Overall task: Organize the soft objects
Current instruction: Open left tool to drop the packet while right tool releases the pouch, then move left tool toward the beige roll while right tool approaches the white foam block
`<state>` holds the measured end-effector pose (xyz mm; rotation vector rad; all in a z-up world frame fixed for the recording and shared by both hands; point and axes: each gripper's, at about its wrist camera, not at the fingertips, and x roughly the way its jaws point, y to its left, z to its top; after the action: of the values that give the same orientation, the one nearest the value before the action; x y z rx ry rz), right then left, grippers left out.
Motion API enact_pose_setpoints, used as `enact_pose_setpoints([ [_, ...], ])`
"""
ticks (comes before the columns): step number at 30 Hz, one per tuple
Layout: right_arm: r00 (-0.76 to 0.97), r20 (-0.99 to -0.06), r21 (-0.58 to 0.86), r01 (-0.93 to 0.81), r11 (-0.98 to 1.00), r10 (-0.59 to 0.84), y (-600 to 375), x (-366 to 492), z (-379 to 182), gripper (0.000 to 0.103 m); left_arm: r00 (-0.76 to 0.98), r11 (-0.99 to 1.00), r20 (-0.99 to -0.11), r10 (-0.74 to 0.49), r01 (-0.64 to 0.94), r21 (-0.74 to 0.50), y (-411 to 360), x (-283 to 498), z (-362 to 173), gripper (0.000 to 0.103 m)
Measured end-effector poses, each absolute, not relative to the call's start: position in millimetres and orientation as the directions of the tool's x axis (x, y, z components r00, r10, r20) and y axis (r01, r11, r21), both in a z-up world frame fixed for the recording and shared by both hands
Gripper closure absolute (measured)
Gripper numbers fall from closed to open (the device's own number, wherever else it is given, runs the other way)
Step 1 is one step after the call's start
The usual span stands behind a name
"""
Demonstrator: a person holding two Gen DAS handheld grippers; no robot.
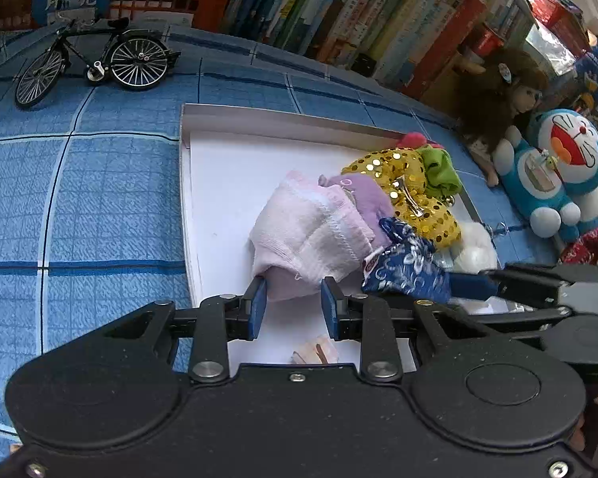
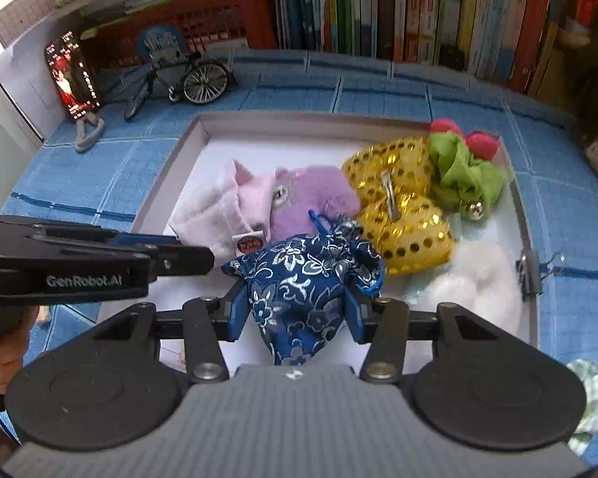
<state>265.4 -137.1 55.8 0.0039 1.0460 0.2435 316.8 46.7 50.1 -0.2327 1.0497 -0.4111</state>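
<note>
A shallow white tray lies on the blue checked cloth. In it lie a pale pink folded cloth, a lilac plush, a gold sequin bow, a green scrunchie and a white fluffy piece. My right gripper is shut on a blue floral pouch over the tray's near part. My left gripper is open, its pads at the pink cloth's near edge.
A model bicycle and a phone stand at the back left. Books line the back. A doll and a Doraemon plush sit right of the tray. A binder clip grips the tray's right rim.
</note>
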Motion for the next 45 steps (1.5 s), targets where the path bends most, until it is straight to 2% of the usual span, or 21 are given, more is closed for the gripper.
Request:
enact_pose_setpoints([
  [5, 0.452, -0.873, 0.11, -0.181, 0.977, 0.182, -137, 269, 44, 0.05, 0.442, 0.899, -0.783, -0.437, 0.225, -0.375, 50, 314, 53, 0.075],
  [7, 0.449, -0.875, 0.107, -0.181, 0.978, 0.179, -136, 268, 44, 0.048, 0.449, 0.899, -0.779, -0.437, 0.228, -0.373, 53, 310, 57, 0.075],
  [8, 0.451, -0.874, 0.108, -0.179, 0.978, 0.179, -136, 268, 46, 0.042, 0.455, 0.9, -0.776, -0.437, 0.23, -0.371, 55, 308, 60, 0.075],
  [10, 0.455, -0.871, 0.115, -0.18, 0.977, 0.186, -138, 267, 48, 0.04, 0.469, 0.901, -0.769, -0.434, 0.228, -0.37, 60, 304, 66, 0.07],
  [11, 0.459, -0.868, 0.12, -0.178, 0.977, 0.19, -139, 265, 50, 0.035, 0.479, 0.901, -0.763, -0.434, 0.23, -0.369, 62, 301, 70, 0.069],
  [13, 0.464, -0.864, 0.126, -0.176, 0.976, 0.195, -140, 263, 53, 0.035, 0.496, 0.905, -0.757, -0.425, 0.233, -0.356, 66, 295, 76, 0.064],
  [17, 0.482, -0.852, 0.132, -0.18, 0.975, 0.205, -144, 255, 62, 0.033, 0.539, 0.922, -0.749, -0.386, 0.245, -0.299, 69, 276, 88, 0.062],
  [24, 0.532, -0.817, 0.138, -0.191, 0.972, 0.22, -152, 241, 78, 0.024, 0.602, 0.943, -0.726, -0.332, 0.232, -0.238, 74, 247, 103, 0.053],
  [27, 0.55, -0.801, 0.156, -0.19, 0.969, 0.237, -156, 233, 84, 0.024, 0.623, 0.947, -0.714, -0.319, 0.228, -0.224, 75, 235, 106, 0.05],
  [38, 0.697, -0.667, 0.122, -0.246, 0.962, 0.263, -183, 170, 114, 0.017, 0.694, 0.956, -0.657, -0.295, 0.211, -0.206, 89, 194, 111, 0.035],
  [45, 0.824, -0.533, 0.027, -0.211, 0.977, 0.192, -221, 117, 129, 0.009, 0.759, 0.97, -0.605, -0.24, 0.167, -0.176, 110, 170, 107, 0.024],
])
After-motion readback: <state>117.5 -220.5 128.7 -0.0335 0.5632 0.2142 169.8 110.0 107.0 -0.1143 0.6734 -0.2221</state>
